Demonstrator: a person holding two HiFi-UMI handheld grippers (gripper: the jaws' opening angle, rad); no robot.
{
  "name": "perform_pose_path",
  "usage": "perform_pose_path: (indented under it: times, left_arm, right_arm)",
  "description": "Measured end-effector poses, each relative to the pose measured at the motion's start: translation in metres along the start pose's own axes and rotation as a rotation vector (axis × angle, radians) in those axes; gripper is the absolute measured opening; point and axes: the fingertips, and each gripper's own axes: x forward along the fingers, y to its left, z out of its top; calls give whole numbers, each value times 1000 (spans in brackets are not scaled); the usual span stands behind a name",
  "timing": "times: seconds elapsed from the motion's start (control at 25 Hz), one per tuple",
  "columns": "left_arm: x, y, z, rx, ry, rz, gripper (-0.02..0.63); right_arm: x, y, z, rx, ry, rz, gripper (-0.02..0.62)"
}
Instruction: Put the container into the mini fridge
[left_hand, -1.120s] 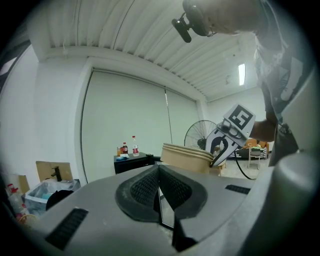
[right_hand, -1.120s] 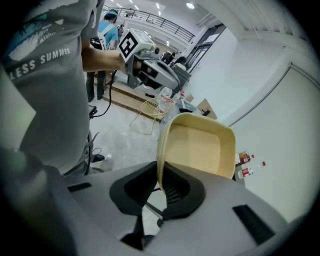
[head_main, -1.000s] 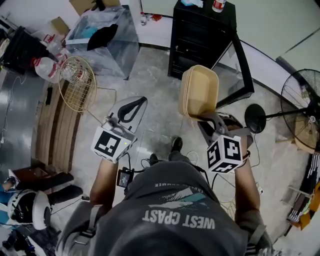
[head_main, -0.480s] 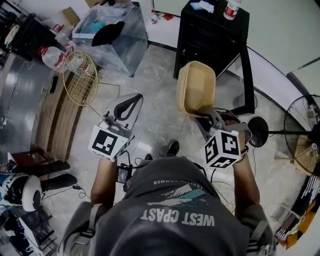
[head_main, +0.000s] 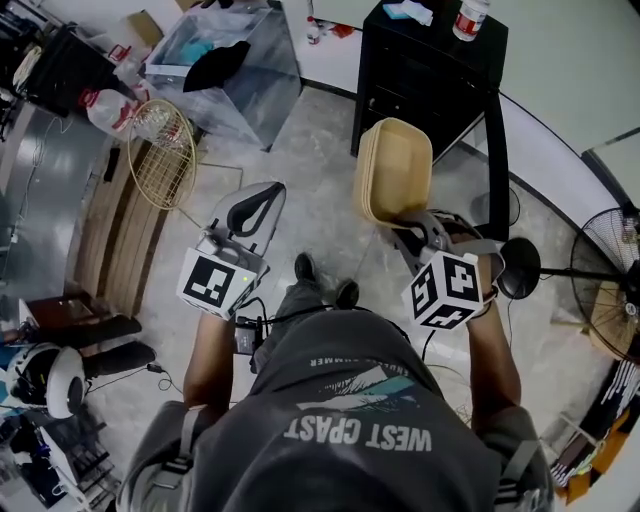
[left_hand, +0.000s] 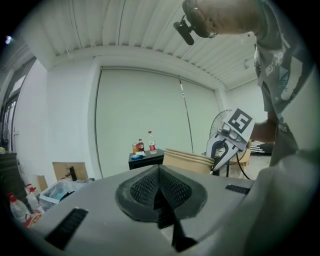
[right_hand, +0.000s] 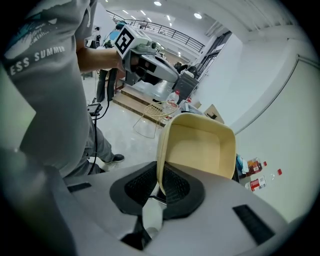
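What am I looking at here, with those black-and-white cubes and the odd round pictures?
There is no robot here: a person holds a pair of tongs in each hand. The patterned cube on each pair is part of the tool. The top-down picture comes from a camera on the person's head. The two round pictures come from cameras riding on the tongs, looking along them. The right tongs pinch the rim of a beige container, apparently several nested together, held up in the air. The left tongs are shut and empty. Ahead stands a black mini fridge with its door open and a bottle on top. A wire basket and a fan are on the floor.
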Motion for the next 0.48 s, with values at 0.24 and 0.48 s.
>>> perform_pose_path:
  times: [0.24,0.48]
  left_arm:
    - [28,20,-2,-4,-17,-52,17]
    - [73,47,5,17,-49,-149,17]
  right_arm:
    - [10,-14,-6,44,42,-15,48]
    - [25,-41,-15,121,99,-54,48]
